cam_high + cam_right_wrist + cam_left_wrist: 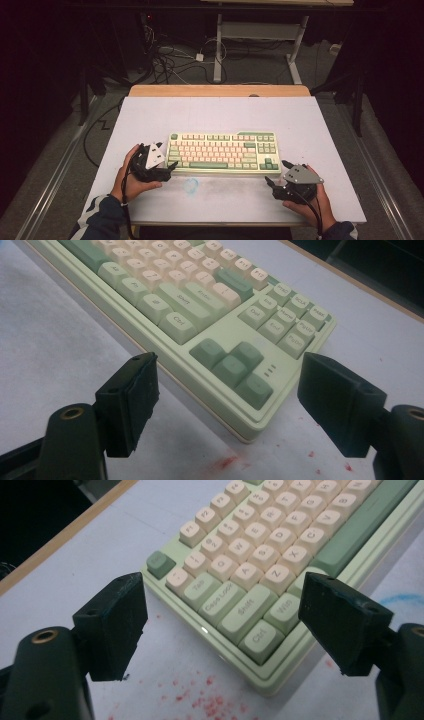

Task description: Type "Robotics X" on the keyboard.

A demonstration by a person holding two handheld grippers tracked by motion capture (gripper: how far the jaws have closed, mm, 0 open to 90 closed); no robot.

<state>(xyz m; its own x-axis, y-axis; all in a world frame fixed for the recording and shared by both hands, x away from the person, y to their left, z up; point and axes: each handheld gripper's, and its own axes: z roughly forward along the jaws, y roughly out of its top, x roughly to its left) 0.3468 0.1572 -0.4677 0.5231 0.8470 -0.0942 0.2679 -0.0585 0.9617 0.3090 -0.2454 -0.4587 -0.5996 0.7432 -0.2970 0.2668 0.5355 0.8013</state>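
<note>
Pale green and cream, the keyboard (223, 153) lies flat near the middle of the white counter (320, 130), its long side running across the person's front. At its left end, the left claw (171, 167) points at the near left corner, just beside the casing, held in the person's left hand (131, 181). In the left gripper view the jaws stand wide apart with nothing between the pads; the corner with the Ctrl, Shift and Caps Lock keys (235, 612) sits ahead of the gap, and I cannot tell whether either jaw touches the casing. At the other end, the right claw (277, 172) points at the near right corner, held in the right hand (312, 202). Its jaws are likewise spread wide and empty in the right gripper view, the darker green arrow keys (232, 365) lying just ahead between them. Red specks (210, 702) dot the counter close to the left corner, and a faint blue ring (191, 185) marks the surface in front of the keyboard.
</note>
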